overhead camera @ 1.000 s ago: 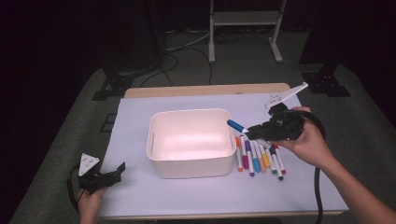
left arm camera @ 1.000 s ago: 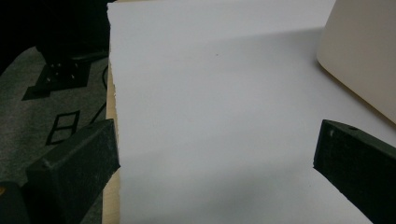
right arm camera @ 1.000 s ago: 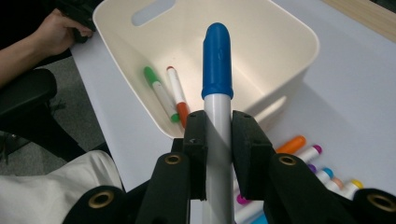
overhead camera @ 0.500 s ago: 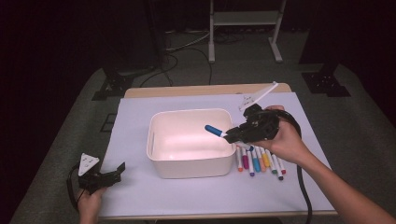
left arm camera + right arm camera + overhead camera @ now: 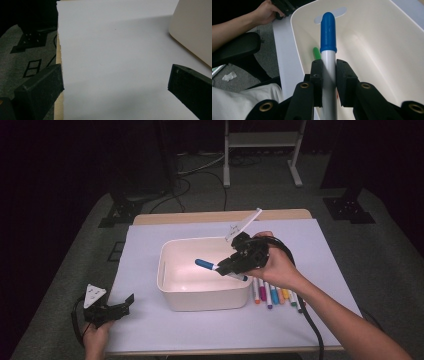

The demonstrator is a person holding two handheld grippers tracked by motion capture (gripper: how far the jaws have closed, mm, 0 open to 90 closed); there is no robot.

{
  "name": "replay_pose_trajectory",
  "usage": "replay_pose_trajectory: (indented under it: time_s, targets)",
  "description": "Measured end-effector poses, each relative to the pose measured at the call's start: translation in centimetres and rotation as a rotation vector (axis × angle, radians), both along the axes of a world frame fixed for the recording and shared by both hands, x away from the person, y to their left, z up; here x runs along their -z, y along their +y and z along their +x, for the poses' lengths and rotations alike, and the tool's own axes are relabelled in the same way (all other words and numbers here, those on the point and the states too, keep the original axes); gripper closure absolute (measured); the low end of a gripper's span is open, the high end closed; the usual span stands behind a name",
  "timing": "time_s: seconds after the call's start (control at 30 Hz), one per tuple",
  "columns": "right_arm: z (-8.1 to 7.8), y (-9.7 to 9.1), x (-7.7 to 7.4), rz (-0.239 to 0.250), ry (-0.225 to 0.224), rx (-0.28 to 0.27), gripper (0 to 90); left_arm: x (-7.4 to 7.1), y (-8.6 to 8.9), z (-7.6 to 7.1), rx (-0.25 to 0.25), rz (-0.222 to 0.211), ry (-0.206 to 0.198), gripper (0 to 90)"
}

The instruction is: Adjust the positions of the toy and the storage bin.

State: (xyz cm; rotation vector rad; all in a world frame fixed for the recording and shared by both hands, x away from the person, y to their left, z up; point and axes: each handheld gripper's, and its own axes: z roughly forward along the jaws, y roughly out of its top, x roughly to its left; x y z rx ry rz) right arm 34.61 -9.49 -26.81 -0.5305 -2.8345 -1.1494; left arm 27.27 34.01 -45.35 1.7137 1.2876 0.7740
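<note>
One blue-capped marker [image 5: 220,268] clamped in right gripper [image 5: 227,265], jaws tight on white barrel, capped end over white bin [image 5: 167,251] interior. One green marker [image 5: 317,53] lies inside bin against near wall, seen in right gripper view. Six markers [image 5: 272,292] in row on white sheet [image 5: 150,232] just right of bin, beside right hand. Left gripper [image 5: 120,306] rests at sheet's front-left corner, jaws spread wide, nothing between them, well apart from bin. Bin wall sits between row and bin interior. Black cable [image 5: 312,327] trails along right forearm.
</note>
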Motion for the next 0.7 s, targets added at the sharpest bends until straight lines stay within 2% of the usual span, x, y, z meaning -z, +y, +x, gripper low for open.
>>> replay_pose_trajectory:
  time_s: [0.27, 0.7]
  targets:
    - [0.8, 2.4, 1.2, -0.016, 0.016, -0.051, 75.7, 0.0, 0.0, 0.0, 0.001, 0.000, 0.000, 0.0]
    - [1.7, 5.0, 3.3, -0.031, 0.028, -0.118, 75.6, 0.0, 0.0, 0.0, 0.005, 0.001, 0.003, 0.0]
